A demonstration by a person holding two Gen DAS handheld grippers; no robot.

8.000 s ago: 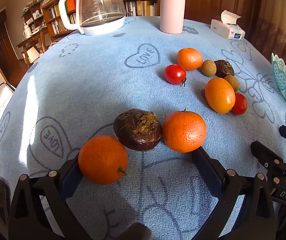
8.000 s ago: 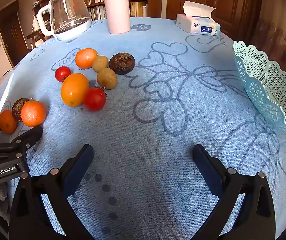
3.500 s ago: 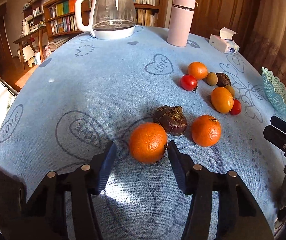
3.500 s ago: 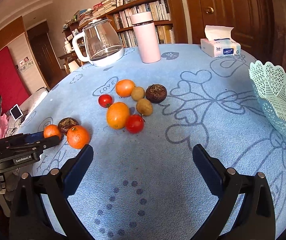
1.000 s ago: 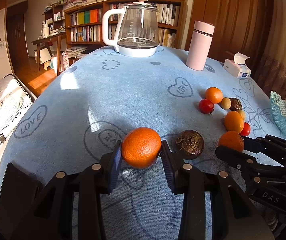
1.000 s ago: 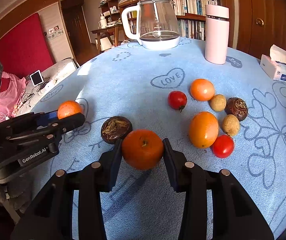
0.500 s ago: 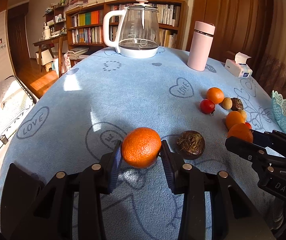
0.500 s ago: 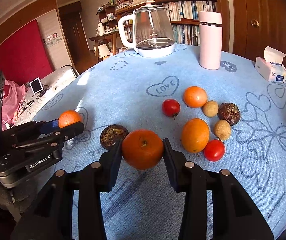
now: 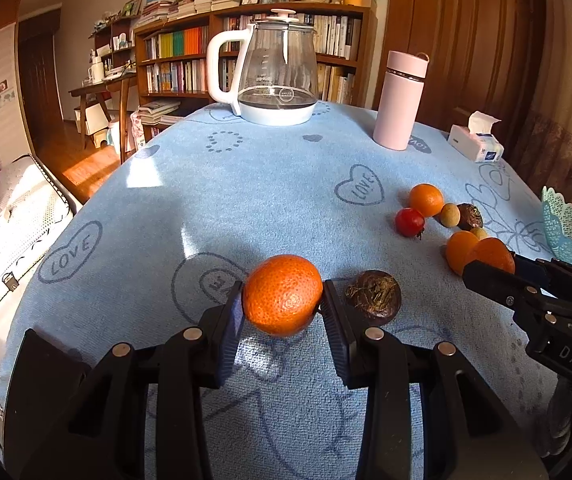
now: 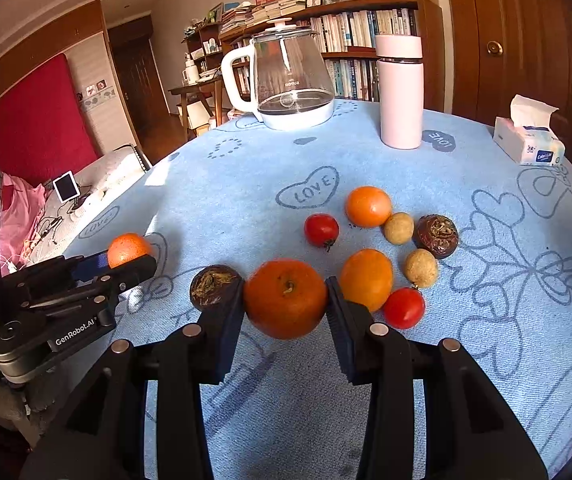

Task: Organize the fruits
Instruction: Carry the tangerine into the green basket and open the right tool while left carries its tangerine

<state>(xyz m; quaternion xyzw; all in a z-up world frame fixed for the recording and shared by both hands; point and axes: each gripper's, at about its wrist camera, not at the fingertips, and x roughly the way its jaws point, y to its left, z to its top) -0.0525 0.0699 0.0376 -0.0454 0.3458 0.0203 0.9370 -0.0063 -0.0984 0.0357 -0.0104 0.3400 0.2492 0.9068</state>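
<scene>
Both claws loaded: left claw (image 9: pixel 281 308) clamps one orange (image 9: pixel 282 295), right claw (image 10: pixel 286 312) clamps another orange (image 10: pixel 286 298), both lifted off the blue surface (image 10: pixel 245 184). Basket (image 9: pixel 570 232) at 3 o'clock looks empty so far, though only its rim shows. About eight fruits left: passion fruit (image 9: pixel 373 298) beside the left claw, rest clustered at 1–2 o'clock.

Both claws matte black plastic: left claw (image 9: pixel 281 312), right claw (image 10: pixel 286 304). Blue pads (image 9: pixel 234 320), silver screw heads, white "GenRobot.AI" and "DAS" lettering.
</scene>
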